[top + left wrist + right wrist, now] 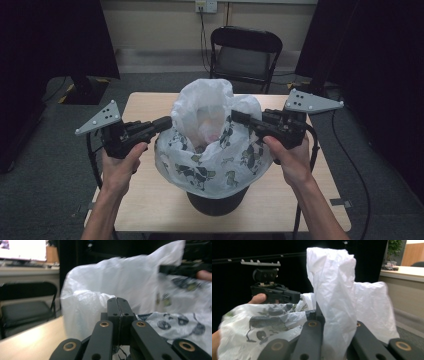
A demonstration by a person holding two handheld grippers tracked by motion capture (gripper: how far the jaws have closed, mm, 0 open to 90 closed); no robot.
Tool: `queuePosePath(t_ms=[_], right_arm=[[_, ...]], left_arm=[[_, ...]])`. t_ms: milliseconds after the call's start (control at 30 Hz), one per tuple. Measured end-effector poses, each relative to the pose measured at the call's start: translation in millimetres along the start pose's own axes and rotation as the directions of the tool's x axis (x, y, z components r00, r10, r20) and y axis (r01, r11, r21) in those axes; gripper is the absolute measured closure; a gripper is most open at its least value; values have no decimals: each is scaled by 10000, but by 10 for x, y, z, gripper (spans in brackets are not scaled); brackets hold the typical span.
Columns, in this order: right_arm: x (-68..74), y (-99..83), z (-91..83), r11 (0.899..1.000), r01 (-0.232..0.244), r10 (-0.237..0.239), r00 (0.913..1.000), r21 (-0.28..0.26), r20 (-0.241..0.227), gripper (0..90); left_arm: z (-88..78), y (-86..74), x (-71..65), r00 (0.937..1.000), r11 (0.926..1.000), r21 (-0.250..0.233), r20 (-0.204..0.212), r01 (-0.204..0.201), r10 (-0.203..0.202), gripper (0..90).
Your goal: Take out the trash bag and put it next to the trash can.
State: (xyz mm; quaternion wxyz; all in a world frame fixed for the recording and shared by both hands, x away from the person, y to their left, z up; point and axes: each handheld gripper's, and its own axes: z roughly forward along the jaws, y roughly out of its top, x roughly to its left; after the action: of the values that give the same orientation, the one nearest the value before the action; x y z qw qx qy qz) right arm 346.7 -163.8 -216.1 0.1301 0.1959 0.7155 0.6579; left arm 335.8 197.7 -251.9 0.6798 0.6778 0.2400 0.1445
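Observation:
A white plastic bag (pixel 215 150) printed with dark pandas lines a black bin (pixel 217 202) at the middle of the table, its top bunched upward. My left gripper (pixel 167 122) is at the bag's left edge. In the left gripper view the left gripper (pixel 117 300) has its jaws pressed together with no plastic showing between them, and the bag (pixel 130 277) rises just behind. My right gripper (pixel 235 116) is at the bag's right side. In the right gripper view the right gripper (pixel 320 313) is shut on a fold of the bag (pixel 337 290), which drapes over its jaws.
The bin stands on a light wooden table (pixel 150 200) with bare room on both sides. A black folding chair (pixel 245 52) stands behind the table's far edge. Dark curtains hang at both sides, and cables run along the floor at the right.

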Motion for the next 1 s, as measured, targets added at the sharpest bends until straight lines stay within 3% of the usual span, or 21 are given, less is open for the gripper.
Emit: queuePosePath(t_ms=[33, 67, 167, 233, 333, 400, 433, 467, 600, 633, 733, 767, 867, 933, 1000], right_arm=[[0, 0, 0, 10000, 0, 0, 10000, 0, 0, 870], [34, 65, 33, 9999, 55, -57, 9998, -99, -190, 873], [91, 140, 99, 9993, 58, -78, 9985, -378, -534, 863], [133, 146, 175, 9993, 98, -124, 9971, -362, -748, 831], [182, 109, 308, 9997, 228, -226, 9917, 4, -1263, 700], [207, 77, 400, 9997, 181, -155, 9913, 187, -1310, 552], [207, 77, 400, 9997, 181, -155, 9913, 187, -1310, 552], [210, 62, 461, 9996, 34, 1, 9917, 272, -1286, 450], [190, 45, 573, 9988, -143, 211, 9891, 475, -1459, 413], [192, 42, 600, 9984, -85, 164, 9895, 556, -1436, 453], [198, 34, 643, 9965, -45, 174, 9877, 832, -1552, 777], [194, 35, 639, 9963, 17, 125, 9865, 860, -1635, 843], [186, 57, 592, 9969, 142, -24, 9888, 779, -1490, 884], [164, 94, 539, 9985, 13, 71, 9884, 555, -1514, 886], [148, 169, 480, 9995, -37, 80, 9895, 303, -1445, 886]], left_arm=[[0, 0, 0, 10000, 10000, 0, 0, 0, 0, 900], [76, 130, -113, 9993, 9996, -95, 242, -281, 284, 900], [221, 263, -278, 9959, 9981, -144, 671, -600, 608, 900], [304, 314, -356, 9939, 9960, -387, 722, -804, 830, 900], [401, 362, -396, 9926, 9956, -622, 947, -706, 763, 900], [442, 387, -405, 9931, 9958, -624, 923, -674, 730, 900], [442, 387, -405, 9931, 9958, -624, 923, -674, 730, 900], [463, 404, -413, 9925, 9962, -590, 995, -648, 704, 900], [474, 429, -424, 9907, 9967, -616, 1219, -534, 606, 900], [475, 432, -424, 9895, 9969, -603, 1324, -509, 585, 900], [457, 417, -416, 9878, 9969, -547, 1420, -568, 641, 900], [435, 405, -402, 9878, 9967, -663, 1453, -464, 556, 888], [338, 380, -349, 9935, 9946, -1009, 1083, -252, 362, 544], [298, 355, -313, 9948, 9955, -940, 995, -111, 205, 359], [301, 320, -285, 9915, 9968, -799, 1290, -61, 164, 302]])
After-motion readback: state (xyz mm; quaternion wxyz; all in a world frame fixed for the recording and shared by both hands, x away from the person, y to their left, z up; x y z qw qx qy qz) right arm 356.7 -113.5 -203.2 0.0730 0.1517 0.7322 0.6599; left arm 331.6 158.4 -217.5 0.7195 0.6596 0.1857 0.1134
